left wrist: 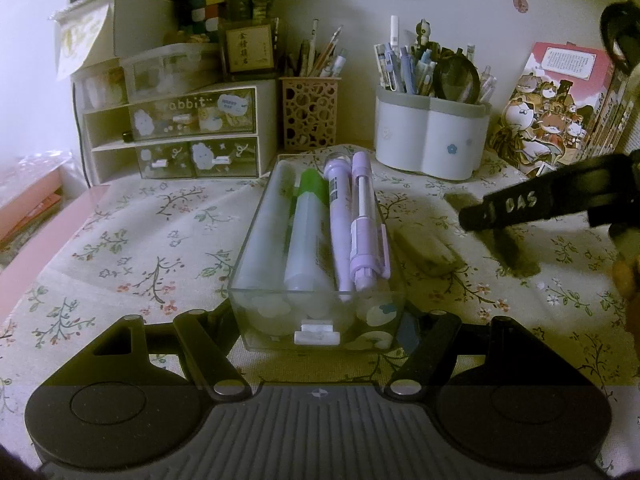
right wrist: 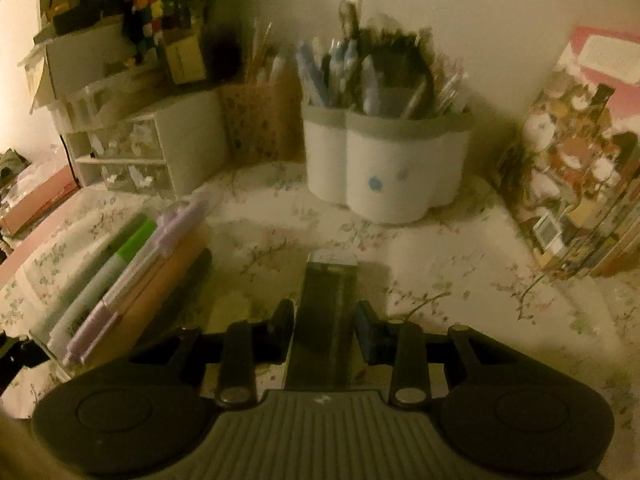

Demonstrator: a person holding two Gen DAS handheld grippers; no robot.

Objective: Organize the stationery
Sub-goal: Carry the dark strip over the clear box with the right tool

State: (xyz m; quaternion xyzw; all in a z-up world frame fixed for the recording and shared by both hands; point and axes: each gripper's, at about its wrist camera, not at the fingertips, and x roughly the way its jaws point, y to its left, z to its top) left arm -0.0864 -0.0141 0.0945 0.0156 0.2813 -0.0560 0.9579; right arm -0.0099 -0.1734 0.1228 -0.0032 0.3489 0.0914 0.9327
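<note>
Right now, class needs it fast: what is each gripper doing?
Left gripper: shut on the clear drawer tray.
Right gripper: shut on a dark rectangular case; what it is cannot be told.

Dark case [right wrist: 330, 320] btwn jaws, over floral cloth [right wrist: 460, 280]

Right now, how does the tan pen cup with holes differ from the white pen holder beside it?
The tan pen cup is square-sided, with a cut-out circle pattern; the white pen holder is lobed, solid-walled, grey-rimmed, with a small blue flower. The tan pen cup looks narrower and holds fewer pens; the white pen holder is wider and crammed full. Both stand upright against the wall.
</note>
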